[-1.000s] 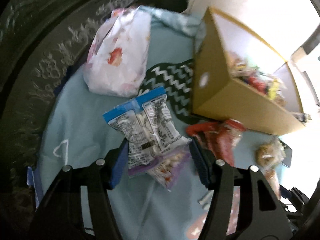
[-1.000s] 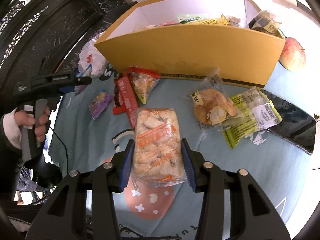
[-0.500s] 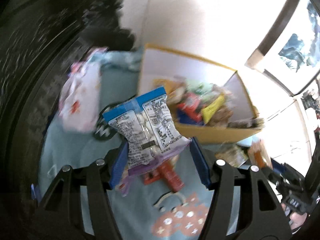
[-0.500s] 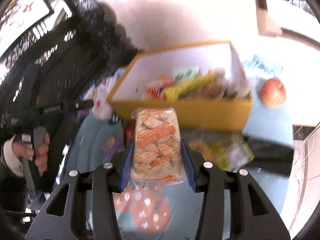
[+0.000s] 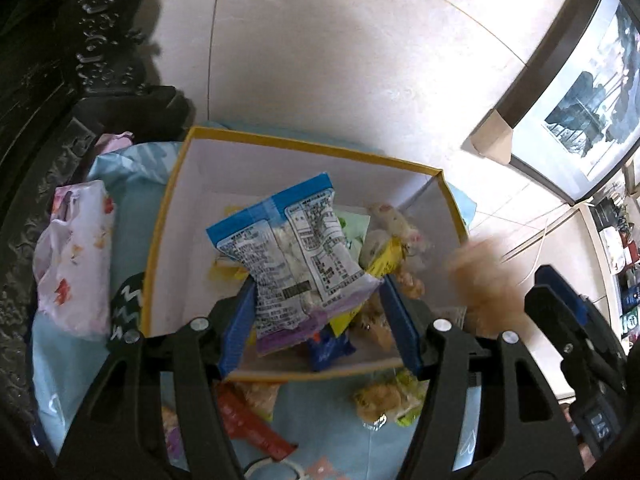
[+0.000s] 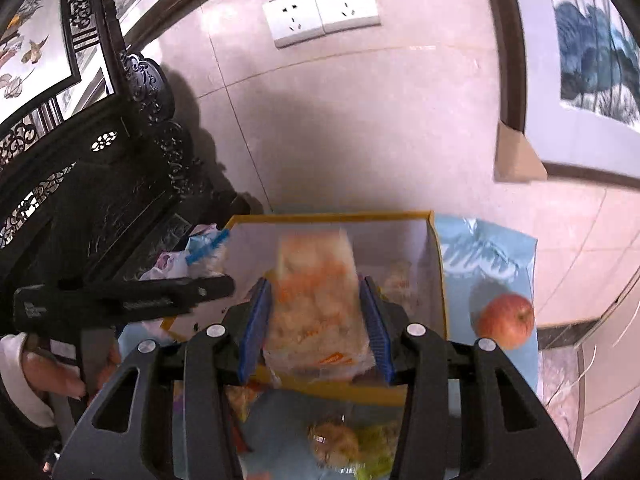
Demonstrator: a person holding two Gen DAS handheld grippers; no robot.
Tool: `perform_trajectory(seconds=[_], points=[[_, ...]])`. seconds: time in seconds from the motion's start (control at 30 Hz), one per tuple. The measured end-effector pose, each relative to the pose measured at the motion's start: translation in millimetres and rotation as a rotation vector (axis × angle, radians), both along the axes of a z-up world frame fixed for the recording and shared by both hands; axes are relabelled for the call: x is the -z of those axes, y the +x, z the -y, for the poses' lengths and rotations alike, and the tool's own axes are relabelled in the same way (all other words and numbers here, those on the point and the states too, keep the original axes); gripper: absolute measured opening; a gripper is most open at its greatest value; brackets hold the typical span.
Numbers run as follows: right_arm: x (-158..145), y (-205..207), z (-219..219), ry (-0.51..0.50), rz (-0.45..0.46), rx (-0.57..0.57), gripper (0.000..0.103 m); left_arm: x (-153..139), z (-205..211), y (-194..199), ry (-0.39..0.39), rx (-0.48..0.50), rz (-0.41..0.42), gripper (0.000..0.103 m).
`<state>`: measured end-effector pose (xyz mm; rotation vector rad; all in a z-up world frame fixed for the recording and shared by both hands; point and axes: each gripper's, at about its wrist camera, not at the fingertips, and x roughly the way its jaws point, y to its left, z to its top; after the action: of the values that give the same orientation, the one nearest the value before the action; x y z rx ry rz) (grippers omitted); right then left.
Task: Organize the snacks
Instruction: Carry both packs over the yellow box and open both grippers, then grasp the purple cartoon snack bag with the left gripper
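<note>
The box (image 5: 160,248) stands on the cloth (image 5: 72,364), against the wall. Several snack packets (image 5: 384,256) lie inside it, towards its right end. Left of the box lies a plastic bag (image 5: 74,264); right of it, an apple (image 6: 506,320). More packets (image 5: 380,400) lie before its near wall.

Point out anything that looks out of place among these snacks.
An apple lies loose on the blue cloth right of the yellow box, the only fresh fruit among wrapped snacks. Several packets, among them a red one, lie on the cloth in front of the box, not yet put away.
</note>
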<state>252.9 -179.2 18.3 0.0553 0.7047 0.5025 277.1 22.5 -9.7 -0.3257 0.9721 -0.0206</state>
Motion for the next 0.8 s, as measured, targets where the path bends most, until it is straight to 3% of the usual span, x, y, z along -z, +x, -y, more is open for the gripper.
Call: perform_trajectory(seconds=[0.03,0.07,0.1,0.13,0.23,0.6,0.8], points=[[1.6,3.8,-4.1,-0.028,0.028,0.012,0.047,3.2,0.4,3.5,-0.01,-0.002,-0.006,0.069],[5.2,7.4,-8.4,-0.067,0.044,0.033,0.059,6.0,-0.5,6.1,-0.018,-0.011,-0.015,0.086],[9.5,11.0,-11.8,-0.119,0.05,0.068,0.067,8.6,-2.8,8.2,-0.017,-0.043,-0.026,0.096],[12.4,11.8,-11.7,-0.132,0.049,0.086,0.069,9.6,-5.8,8.4,-0.013,-0.073,-0.031,0.096],[18.4,8.5,-3.0,-0.048,-0.008,0.063,0.069,10.8,-12.7,3.8,-0.023,-0.069,-0.042,0.097],[26.3,-30.9,29.0,-0.048,-0.103,0.115,0.069,7.8,-36.7,-48.9,-0.002,-0.059,-0.064,0.097],[38.8,-61.2,47.5,-0.07,-0.153,0.137,0.069,28.3,-53.6,-89.6,-0.015,-0.093,-0.117,0.098]])
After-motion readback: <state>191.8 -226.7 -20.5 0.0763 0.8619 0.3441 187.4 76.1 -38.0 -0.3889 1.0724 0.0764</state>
